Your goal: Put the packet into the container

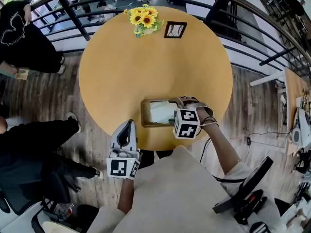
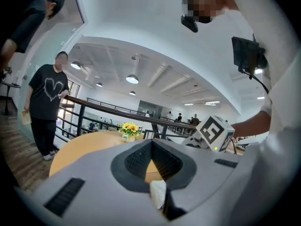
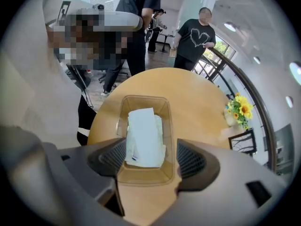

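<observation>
A clear brownish container [image 1: 145, 113] stands near the front edge of the round yellow table [image 1: 121, 67]. A white packet [image 1: 161, 111] lies flat inside it. My right gripper [image 1: 172, 115] hovers over the container's right end. In the right gripper view the packet [image 3: 143, 135] rests in the container [image 3: 170, 126], and the right gripper [image 3: 150, 158] is open, its pads wide apart and touching nothing. My left gripper [image 1: 128, 130] is held off the table's front edge, its jaws together. In its own view the left gripper [image 2: 151, 147] holds nothing I can make out.
A vase of sunflowers [image 1: 142, 17] and a small picture frame [image 1: 175, 29] stand at the table's far side. A dark railing [image 1: 73, 18] curves behind the table. People stand at the left [image 1: 22, 38], and one wears a black shirt [image 3: 195, 39].
</observation>
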A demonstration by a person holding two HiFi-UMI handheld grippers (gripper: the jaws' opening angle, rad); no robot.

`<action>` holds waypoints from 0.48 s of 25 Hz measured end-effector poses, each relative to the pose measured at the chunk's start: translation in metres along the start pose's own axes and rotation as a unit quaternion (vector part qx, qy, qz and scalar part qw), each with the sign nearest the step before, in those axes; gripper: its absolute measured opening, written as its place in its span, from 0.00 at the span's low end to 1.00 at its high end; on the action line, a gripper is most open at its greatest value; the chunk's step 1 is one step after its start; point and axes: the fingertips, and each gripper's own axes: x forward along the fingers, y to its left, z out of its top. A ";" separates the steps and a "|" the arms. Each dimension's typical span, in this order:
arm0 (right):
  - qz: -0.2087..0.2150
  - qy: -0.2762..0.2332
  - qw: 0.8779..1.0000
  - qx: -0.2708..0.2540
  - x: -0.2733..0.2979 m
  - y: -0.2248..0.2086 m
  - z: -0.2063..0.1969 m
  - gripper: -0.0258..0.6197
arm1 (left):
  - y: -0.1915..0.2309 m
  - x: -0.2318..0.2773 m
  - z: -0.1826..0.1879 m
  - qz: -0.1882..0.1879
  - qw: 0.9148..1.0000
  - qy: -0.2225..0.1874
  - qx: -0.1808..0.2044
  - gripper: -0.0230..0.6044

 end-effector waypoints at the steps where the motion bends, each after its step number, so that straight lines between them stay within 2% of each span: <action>1: -0.015 -0.003 1.000 -0.002 -0.003 -0.003 0.000 0.56 | -0.002 0.001 0.000 -0.004 1.000 0.000 0.000 0.04; 4: -0.043 -0.017 0.999 0.007 -0.009 -0.009 0.003 0.45 | -0.006 0.003 0.002 -0.010 1.000 0.000 0.002 0.04; 5: -0.051 -0.022 0.998 0.009 -0.010 -0.010 0.003 0.39 | -0.006 0.003 0.002 -0.011 1.000 0.000 0.003 0.04; 7: -0.087 -0.034 0.996 0.009 -0.013 -0.017 0.005 0.23 | -0.008 0.003 0.003 -0.012 1.000 -0.001 0.004 0.04; 8: -0.108 -0.042 0.993 0.010 -0.015 -0.021 0.006 0.05 | -0.009 0.003 0.003 -0.012 1.000 -0.001 0.004 0.04; 10: -0.127 -0.054 0.990 0.015 -0.017 -0.025 0.010 0.04 | -0.009 0.002 0.003 -0.011 1.000 -0.001 0.004 0.04; 12: -0.128 -0.059 0.990 0.015 -0.016 -0.024 0.011 0.04 | -0.009 0.002 0.003 -0.010 1.000 -0.002 0.005 0.04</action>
